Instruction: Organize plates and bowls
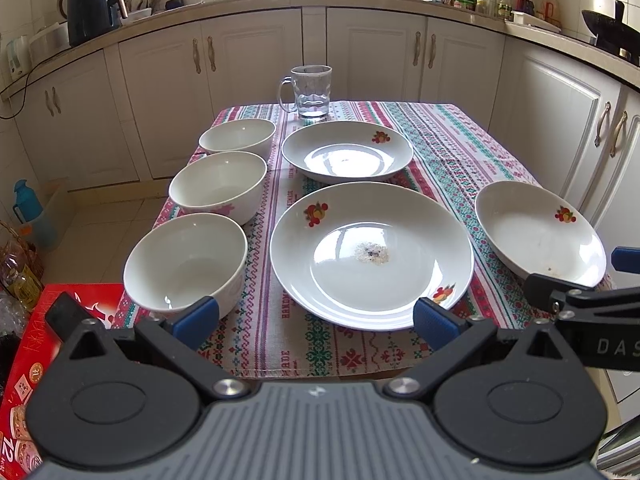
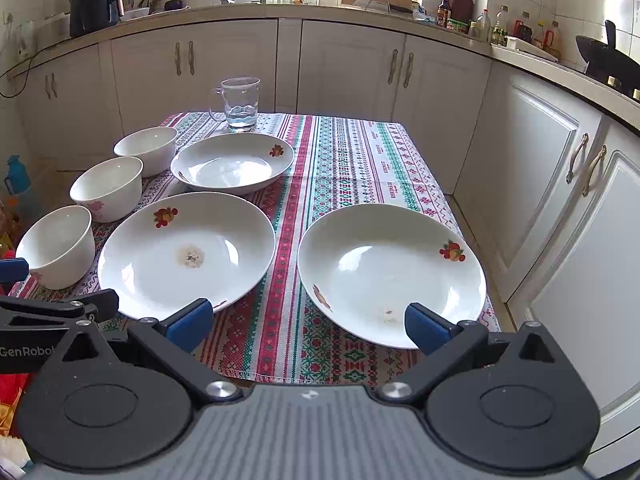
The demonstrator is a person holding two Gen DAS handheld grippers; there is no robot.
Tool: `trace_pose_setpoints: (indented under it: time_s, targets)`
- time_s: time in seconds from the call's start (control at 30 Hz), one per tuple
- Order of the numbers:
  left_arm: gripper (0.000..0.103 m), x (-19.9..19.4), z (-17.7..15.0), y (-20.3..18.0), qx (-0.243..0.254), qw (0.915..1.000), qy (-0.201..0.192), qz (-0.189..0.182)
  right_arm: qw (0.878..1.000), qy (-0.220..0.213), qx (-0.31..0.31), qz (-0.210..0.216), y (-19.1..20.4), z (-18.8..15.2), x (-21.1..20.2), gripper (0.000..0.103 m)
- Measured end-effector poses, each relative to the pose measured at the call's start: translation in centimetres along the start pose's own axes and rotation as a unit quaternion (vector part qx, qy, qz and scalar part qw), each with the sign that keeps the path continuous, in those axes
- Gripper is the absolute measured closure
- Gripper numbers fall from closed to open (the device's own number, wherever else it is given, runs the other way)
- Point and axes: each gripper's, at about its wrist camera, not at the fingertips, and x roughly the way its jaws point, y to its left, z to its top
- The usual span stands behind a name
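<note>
Three white bowls stand in a row on the table's left side: near [image 1: 186,262], middle [image 1: 218,186], far [image 1: 238,136]. Three white fruit-print plates lie on the patterned cloth: a near centre plate with crumbs [image 1: 372,256], a far plate [image 1: 347,152] and a right plate [image 1: 540,234], which also shows in the right wrist view [image 2: 392,274]. My left gripper [image 1: 316,322] is open and empty, above the table's near edge in front of the centre plate. My right gripper [image 2: 308,326] is open and empty, between the centre plate [image 2: 186,256] and the right plate.
A glass mug [image 1: 310,92] with a little water stands at the table's far edge. White kitchen cabinets [image 1: 256,56] and a cluttered counter surround the table. A red box [image 1: 24,360] and bottles sit on the floor at the left.
</note>
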Motion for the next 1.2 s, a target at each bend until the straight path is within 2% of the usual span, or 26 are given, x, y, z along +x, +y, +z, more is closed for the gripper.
trace_pose_setpoints:
  time_s: [1.2]
  targets:
    - [0.001, -0.54, 0.18, 0.25, -0.001, 1.0, -0.002, -0.001, 1.0, -0.006, -0.006, -0.002, 0.09, 0.19, -0.36, 0.0]
